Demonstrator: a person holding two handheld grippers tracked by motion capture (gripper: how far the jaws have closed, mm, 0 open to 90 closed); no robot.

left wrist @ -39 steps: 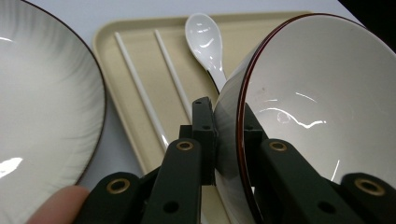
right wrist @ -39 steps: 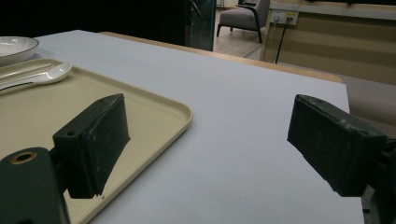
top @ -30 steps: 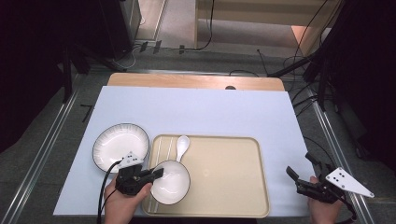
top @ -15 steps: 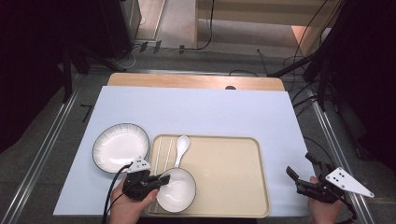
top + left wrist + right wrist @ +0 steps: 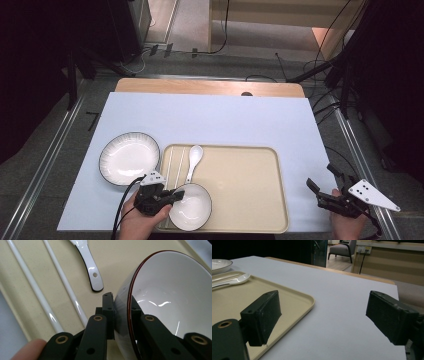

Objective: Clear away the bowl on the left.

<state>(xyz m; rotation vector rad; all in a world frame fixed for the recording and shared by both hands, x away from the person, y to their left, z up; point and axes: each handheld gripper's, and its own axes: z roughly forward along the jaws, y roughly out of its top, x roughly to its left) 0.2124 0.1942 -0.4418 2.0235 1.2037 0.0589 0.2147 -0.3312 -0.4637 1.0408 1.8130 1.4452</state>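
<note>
Pale blue tabletop [image 5: 210, 120] carries a cream tray [image 5: 250, 180]. Left gripper [image 5: 172, 196] clamped on the rim of a white bowl [image 5: 192, 212] with a dark red edge, one jaw outside the wall, one inside; bowl sits at the tray's near left corner. White soup spoon [image 5: 194, 157] and two white chopsticks [image 5: 172, 165] lie on the tray beside it. Ribbed white plate [image 5: 129, 157] rests left of the tray. Right gripper [image 5: 325, 187] hovers off the tray's right edge, jaws wide apart, holding nothing.
</note>
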